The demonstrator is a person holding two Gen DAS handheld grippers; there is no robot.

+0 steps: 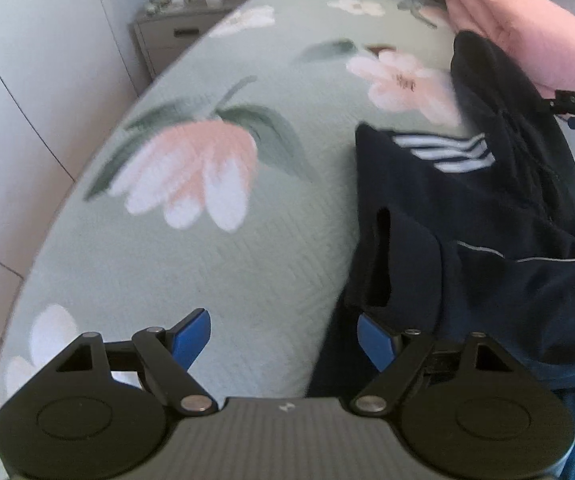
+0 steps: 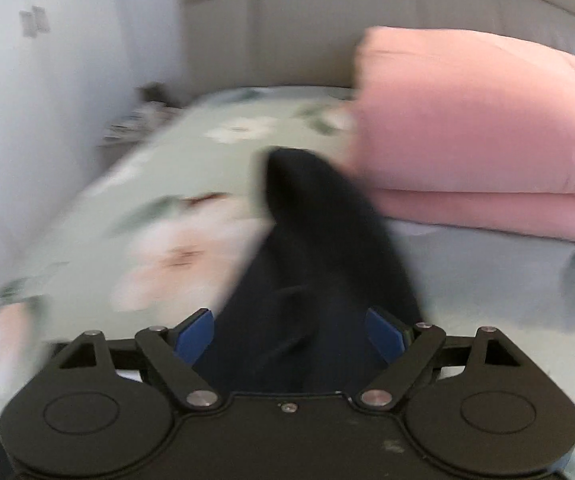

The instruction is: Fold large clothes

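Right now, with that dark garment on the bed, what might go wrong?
1. The garment lies bunched, stripes and seams twisted; folding it like this could trap wrinkles.
2. The right gripper stands open with cloth between its fingers; closing may grab several layers.
3. The pink quilt sits close behind, so spreading the garment could snag or push it.

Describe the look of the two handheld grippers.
Both match: the left gripper and right gripper have matte black bodies, two round black discs, black linkage bars with silver pivot pins, and blue finger pads. No cables or sleeves show.
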